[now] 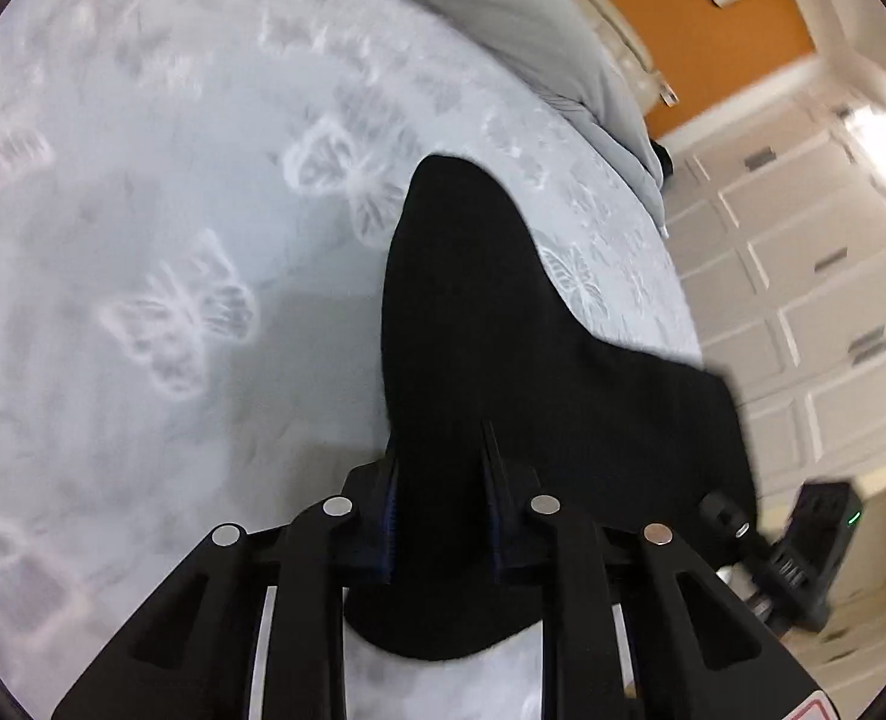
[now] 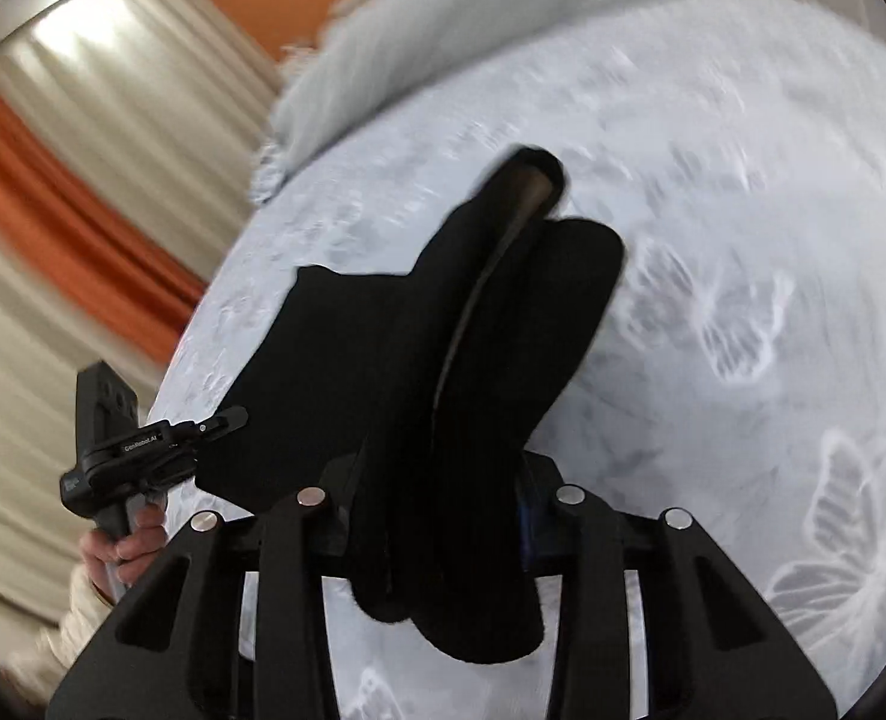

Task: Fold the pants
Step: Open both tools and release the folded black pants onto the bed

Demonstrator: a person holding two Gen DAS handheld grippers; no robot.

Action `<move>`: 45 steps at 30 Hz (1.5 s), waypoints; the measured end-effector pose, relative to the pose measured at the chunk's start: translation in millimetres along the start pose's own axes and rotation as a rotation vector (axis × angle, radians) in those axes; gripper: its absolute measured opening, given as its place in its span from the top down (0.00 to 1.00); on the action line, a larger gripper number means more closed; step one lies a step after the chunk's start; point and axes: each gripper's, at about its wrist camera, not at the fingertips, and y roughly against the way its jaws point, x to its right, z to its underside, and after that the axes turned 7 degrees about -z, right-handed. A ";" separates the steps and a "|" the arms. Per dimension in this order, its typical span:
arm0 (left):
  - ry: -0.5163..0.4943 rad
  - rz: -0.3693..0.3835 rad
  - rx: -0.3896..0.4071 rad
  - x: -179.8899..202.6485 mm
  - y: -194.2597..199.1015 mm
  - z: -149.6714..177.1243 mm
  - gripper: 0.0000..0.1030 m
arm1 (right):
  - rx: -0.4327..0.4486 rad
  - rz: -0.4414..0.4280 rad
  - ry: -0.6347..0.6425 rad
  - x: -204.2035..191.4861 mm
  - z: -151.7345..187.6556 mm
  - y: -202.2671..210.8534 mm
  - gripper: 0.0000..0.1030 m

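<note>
The black pants [image 1: 490, 312] hang and trail over a pale blue bedspread with white butterflies [image 1: 161, 252]. My left gripper [image 1: 443, 480] is shut on a bunched edge of the pants, which spread away toward the right gripper [image 1: 796, 546] at the lower right. In the right wrist view the pants [image 2: 478, 360] run forward in folds, and my right gripper [image 2: 437, 498] is shut on the cloth. The left gripper [image 2: 125, 456] shows at the left, held by a hand. Both views are blurred.
A grey duvet [image 1: 520, 18] lies bunched at the head of the bed. White cabinet doors [image 1: 802, 276] stand right of the bed. Cream and orange curtains [image 2: 65, 192] hang on the other side. The bedspread [image 2: 742, 240] stretches wide around the pants.
</note>
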 end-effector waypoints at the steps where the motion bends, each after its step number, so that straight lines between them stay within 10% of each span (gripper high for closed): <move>1: -0.022 -0.017 0.002 1.4 5.4 5.4 0.81 | -0.070 0.071 0.018 6.7 6.2 -11.6 0.60; 5: -0.088 -0.230 -0.031 -7.4 -12.4 28.7 0.52 | -0.138 0.202 -0.097 41.9 18.1 -30.1 0.31; 9: -0.232 -0.374 0.115 20.2 5.5 33.9 0.44 | 0.097 0.267 0.057 3.9 3.9 20.1 0.47; 12: -0.329 -0.441 0.243 47.9 17.6 36.7 0.37 | 0.180 0.202 0.111 -18.5 -11.3 27.9 0.85; 20: -0.405 -0.468 0.234 85.4 -13.5 33.6 0.29 | -0.080 0.333 0.115 9.4 -41.0 -96.0 0.95; 26: -0.425 -0.525 0.149 86.2 -44.6 35.8 0.28 | 0.046 0.220 0.083 -12.4 -46.6 -58.2 0.91; 29: -0.404 -0.508 0.134 83.1 -46.2 33.8 0.27 | -0.071 0.344 0.085 4.6 -35.0 -89.7 0.93; 45: -0.472 -0.540 0.160 84.7 -38.3 51.1 0.24 | -0.089 0.237 0.139 -20.6 32.1 -26.8 0.90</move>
